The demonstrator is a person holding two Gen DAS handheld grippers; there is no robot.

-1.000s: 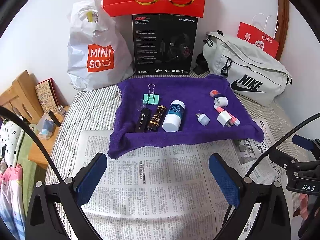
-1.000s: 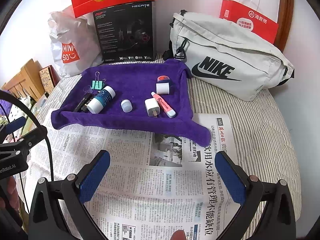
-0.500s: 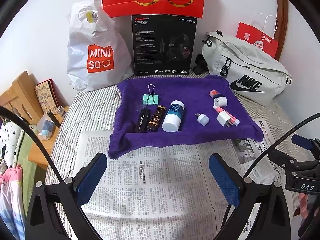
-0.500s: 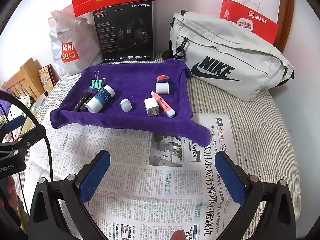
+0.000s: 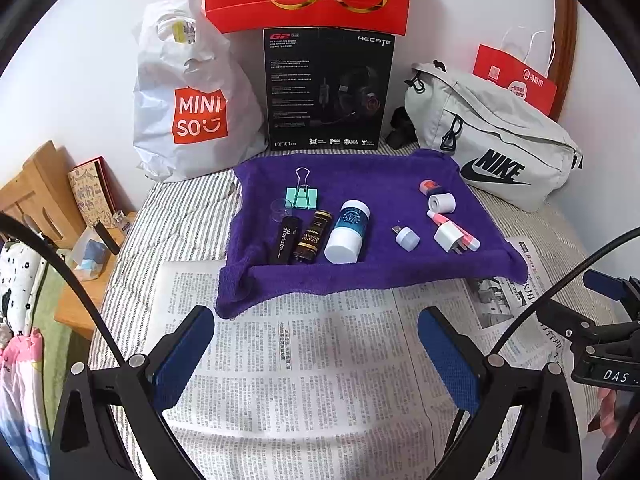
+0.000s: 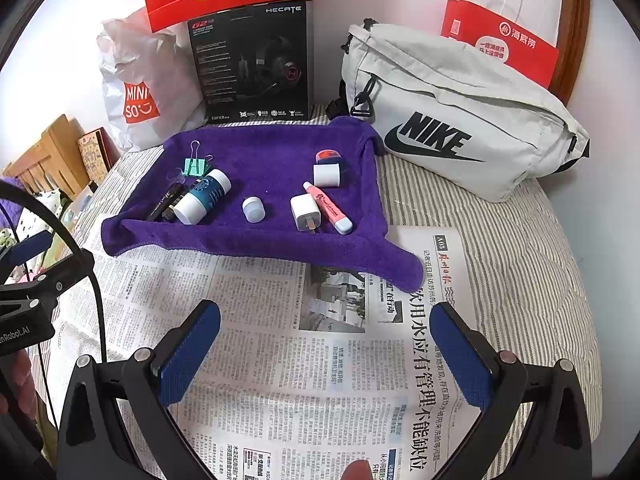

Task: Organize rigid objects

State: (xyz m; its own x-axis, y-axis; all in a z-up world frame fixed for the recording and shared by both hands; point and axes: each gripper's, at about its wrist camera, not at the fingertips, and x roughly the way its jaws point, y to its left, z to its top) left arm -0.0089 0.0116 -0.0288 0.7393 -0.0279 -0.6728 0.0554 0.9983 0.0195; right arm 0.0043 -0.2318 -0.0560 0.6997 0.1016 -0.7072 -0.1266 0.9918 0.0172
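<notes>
Resting on a purple towel [image 5: 360, 184] spread over striped bedding and newspaper [image 5: 320, 360], the task's small rigid objects lie in two loose groups. At the towel's left: a teal binder clip [image 5: 303, 196], a black tube [image 5: 285, 239], a dark gold-lettered tube [image 5: 313, 237] and a blue bottle with a white cap [image 5: 347, 231], the last three side by side and touching. At its right: a small white USB plug [image 5: 407, 236], a white wall charger [image 5: 449, 237] against a pink highlighter [image 6: 327, 207], a white roll [image 5: 441, 202] and a red-and-blue item [image 5: 431, 186] too small to identify.

All look light and stiff. The cylinders would probably roll, so a grip across the body at mid-length seems best; the clip is best taken by its flat teal body — its wire handles may flex.

Left gripper [image 5: 316, 344] and right gripper [image 6: 326, 340] both hang over the newspaper, jaws spread wide and empty, well short of the towel.

A clear round piece [image 5: 280, 207] beside the clip is hard to make out. From the right wrist camera, the bottle partly hides the tubes — their labels are unreadable there.
</notes>
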